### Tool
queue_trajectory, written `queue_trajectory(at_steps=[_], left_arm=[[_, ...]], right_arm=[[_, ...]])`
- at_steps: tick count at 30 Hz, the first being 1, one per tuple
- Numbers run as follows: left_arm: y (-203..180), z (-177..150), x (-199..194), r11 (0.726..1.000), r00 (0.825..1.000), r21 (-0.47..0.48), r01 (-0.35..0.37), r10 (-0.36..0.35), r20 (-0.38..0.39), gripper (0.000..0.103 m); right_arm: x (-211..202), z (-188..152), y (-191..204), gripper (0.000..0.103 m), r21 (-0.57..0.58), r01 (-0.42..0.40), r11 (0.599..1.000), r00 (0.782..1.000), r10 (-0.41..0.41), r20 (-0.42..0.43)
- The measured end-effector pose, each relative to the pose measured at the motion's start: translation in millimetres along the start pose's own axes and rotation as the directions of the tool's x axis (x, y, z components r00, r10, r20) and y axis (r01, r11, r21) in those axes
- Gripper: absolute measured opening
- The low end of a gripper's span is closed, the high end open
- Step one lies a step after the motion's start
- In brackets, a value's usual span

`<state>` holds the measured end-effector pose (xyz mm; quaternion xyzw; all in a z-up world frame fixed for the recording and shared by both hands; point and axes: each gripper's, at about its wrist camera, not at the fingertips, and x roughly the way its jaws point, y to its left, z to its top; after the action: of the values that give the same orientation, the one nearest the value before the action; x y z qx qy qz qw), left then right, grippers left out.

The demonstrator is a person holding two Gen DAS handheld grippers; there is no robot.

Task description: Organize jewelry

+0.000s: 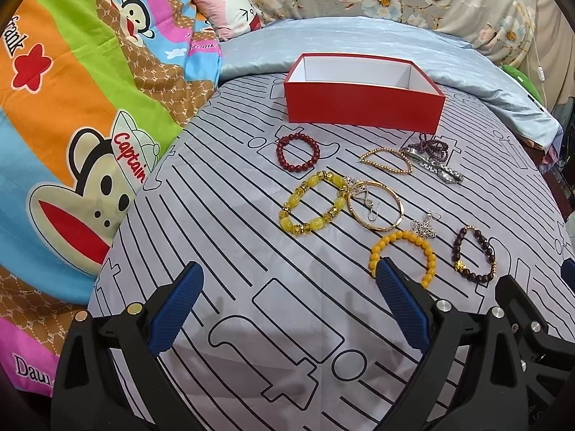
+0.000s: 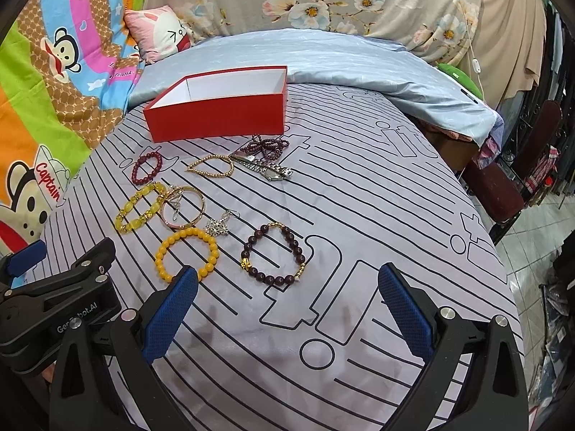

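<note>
The jewelry lies spread on the grey striped bed sheet [image 2: 359, 197], in front of the red box [image 1: 363, 102], which is open and shows white walls inside. Nearest to my tongs are the orange bead bracelet [image 2: 187, 251] and the dark brown bead bracelet [image 2: 275, 255]. In the left wrist view, one blue pad of my left tongs [image 1: 289, 298] covers a part of the orange bracelet. Behind these lie the snowflake earring [image 2: 217, 228], the gold bangle [image 1: 375, 210] with a small silver piece on it that I cannot make out well, the yellow stone bracelet [image 1: 311, 204], the dark red bead bracelet [image 1: 297, 152] and the thin gold bead chain [image 1: 386, 160]. The purple bead string [image 2: 267, 145] is bunched together just beside the box, and the silver watch [image 2: 266, 168] lies against it; its dial is too small to read.

My left tongs are spread wide and hold nothing. My right tongs [image 2: 287, 298] are also spread wide and empty, above the sheet.

On the colourful blanket [image 1: 72, 72] I can read "Captain" and "Frank". The body of the left tongs carries a label, partly hidden, beginning with "Gen" and ending with "bot.AI".
</note>
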<state>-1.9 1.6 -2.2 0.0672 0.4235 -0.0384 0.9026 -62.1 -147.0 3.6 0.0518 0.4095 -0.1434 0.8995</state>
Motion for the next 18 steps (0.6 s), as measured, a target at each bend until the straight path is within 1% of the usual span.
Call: queue_trajectory(at_steps=[18], left_arm=[[0.8,-4.1,-1.5,1.0,1.0,-0.015,0.005,-0.005,-0.014,0.092]], right_arm=[[-5.4,-1.7,-0.7,0.096,0.002,-0.008,1.0,1.0,0.008,0.011]])
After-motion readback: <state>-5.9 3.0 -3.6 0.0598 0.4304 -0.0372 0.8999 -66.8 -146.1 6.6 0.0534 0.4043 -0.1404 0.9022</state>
